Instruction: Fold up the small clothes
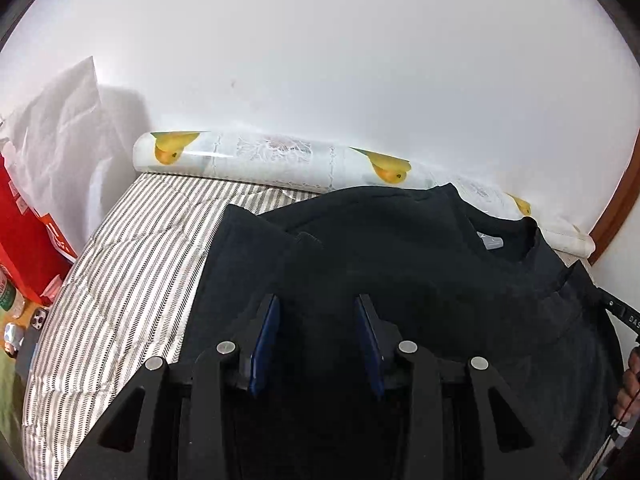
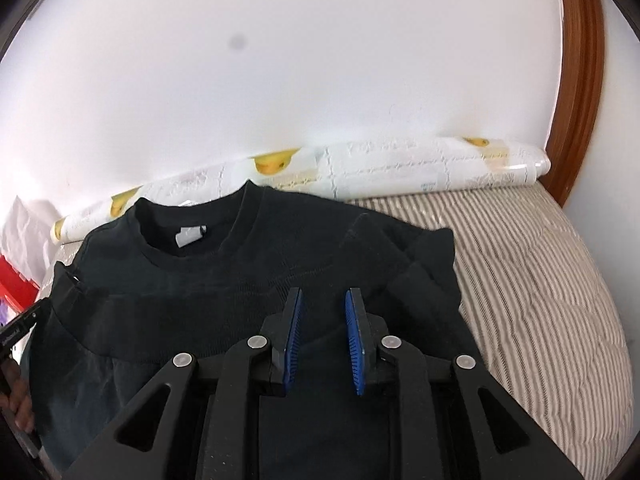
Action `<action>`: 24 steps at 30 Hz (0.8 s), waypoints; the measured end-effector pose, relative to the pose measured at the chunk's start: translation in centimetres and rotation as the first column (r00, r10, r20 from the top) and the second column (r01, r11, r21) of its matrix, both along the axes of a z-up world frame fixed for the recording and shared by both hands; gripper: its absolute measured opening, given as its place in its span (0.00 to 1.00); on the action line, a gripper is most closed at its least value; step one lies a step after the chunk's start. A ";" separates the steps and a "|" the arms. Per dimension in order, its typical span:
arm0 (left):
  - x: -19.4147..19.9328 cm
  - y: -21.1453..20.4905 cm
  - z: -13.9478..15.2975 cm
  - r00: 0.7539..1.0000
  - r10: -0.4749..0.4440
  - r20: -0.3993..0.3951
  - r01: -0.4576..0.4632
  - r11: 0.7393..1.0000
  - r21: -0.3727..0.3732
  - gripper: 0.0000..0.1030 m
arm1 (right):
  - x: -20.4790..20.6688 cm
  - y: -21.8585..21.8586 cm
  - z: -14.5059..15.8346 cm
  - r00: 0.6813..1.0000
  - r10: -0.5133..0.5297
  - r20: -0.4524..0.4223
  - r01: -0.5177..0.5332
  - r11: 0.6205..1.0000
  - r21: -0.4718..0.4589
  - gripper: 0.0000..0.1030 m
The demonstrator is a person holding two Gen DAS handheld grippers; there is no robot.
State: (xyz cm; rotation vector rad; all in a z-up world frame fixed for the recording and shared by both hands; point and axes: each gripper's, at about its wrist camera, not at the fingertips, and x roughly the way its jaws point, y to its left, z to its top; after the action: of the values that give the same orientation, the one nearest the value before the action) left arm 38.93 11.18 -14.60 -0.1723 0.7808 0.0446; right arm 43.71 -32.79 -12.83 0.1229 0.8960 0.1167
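Black sweater [image 1: 400, 264] lying flat on the striped mattress [image 1: 132, 240], filling the centre and lower frame in both views. Left gripper [image 1: 318, 300] and right gripper [image 2: 324, 294] sit above its body, jaws parted with nothing between the blue pads [image 2: 356, 344]. Neckline toward the patterned roll [image 2: 400, 164] at the wall.

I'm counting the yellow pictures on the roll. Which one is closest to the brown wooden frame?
The yellow picture at the roll's end by the wooden frame; the other two lie farther toward the red box.
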 end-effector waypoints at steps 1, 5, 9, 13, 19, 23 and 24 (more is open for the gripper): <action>-0.2 0.2 0.1 1.000 0.000 -0.001 0.000 1.000 0.007 0.36 | -0.2 -0.1 0.1 1.000 0.003 0.005 -0.003 1.000 -0.009 0.22; -1.0 0.4 0.2 1.000 -0.012 -0.016 0.012 1.000 0.008 0.36 | -2.1 -1.3 -0.1 1.000 0.013 -0.009 -0.013 1.000 -0.028 0.24; -3.6 0.9 0.6 0.999 -0.021 -0.027 0.021 1.000 -0.001 0.36 | -5.4 -3.1 -0.2 1.000 0.007 -0.025 -0.008 0.999 -0.041 0.36; -7.6 2.5 0.9 0.999 -0.020 -0.033 0.019 0.999 -0.041 0.40 | -9.8 -5.0 0.2 1.000 -0.002 -0.026 0.001 0.999 -0.044 0.46; -14.6 5.5 0.1 0.998 0.020 -0.056 -0.025 0.996 -0.090 0.41 | -16.6 -7.5 0.4 0.999 -0.033 -0.037 0.032 0.999 -0.031 0.60; -18.4 7.1 -0.9 0.996 0.043 -0.074 -0.054 0.987 -0.151 0.50 | -19.8 -8.7 -0.2 0.997 -0.056 -0.058 0.055 0.998 -0.022 0.60; -19.4 7.5 -1.3 0.996 0.046 -0.077 -0.058 0.983 -0.172 0.57 | -20.4 -8.9 -0.3 0.996 -0.060 -0.064 0.059 0.998 -0.015 0.60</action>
State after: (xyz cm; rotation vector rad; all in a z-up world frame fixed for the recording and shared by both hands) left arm 19.50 18.63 -15.90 -0.3583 0.8535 0.0323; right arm 23.34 -41.65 -13.14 0.1418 0.9566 0.0513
